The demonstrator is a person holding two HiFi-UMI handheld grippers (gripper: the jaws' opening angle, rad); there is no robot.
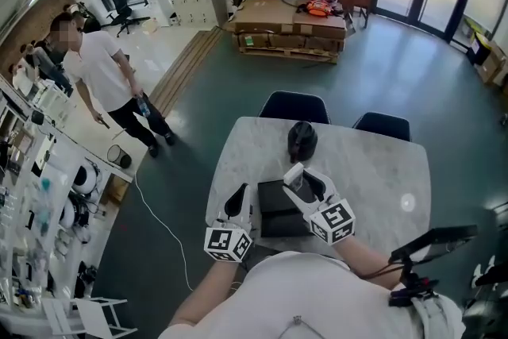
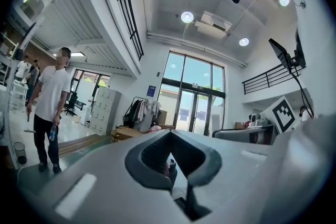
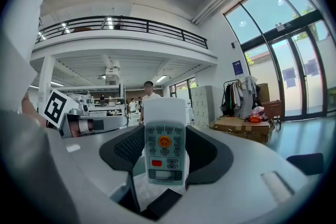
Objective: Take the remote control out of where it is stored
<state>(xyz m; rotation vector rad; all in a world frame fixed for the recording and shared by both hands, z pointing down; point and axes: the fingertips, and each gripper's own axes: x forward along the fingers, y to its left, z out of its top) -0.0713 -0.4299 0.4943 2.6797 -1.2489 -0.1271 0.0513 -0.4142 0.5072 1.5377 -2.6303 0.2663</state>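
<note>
A white remote control (image 3: 164, 147) with an orange button stands upright between the pads of my right gripper (image 3: 165, 136), which is shut on it. In the head view the right gripper (image 1: 305, 181) holds the remote (image 1: 300, 185) above the right edge of a black box (image 1: 274, 206) on the marble table (image 1: 373, 171). To the left of the box, my left gripper (image 1: 237, 201) points up and away with its fingertips together and nothing between them. In the left gripper view, that gripper (image 2: 170, 136) shows its jaws meeting at the tips.
A dark rounded object (image 1: 302, 140) sits on the table beyond the box. Two dark blue chairs (image 1: 294, 105) (image 1: 382, 125) stand at the far edge. A person (image 1: 99, 75) stands on the left by shelves. Cartons on a pallet (image 1: 290, 28) lie far back. A black screen on a stand (image 1: 432, 244) is at my right.
</note>
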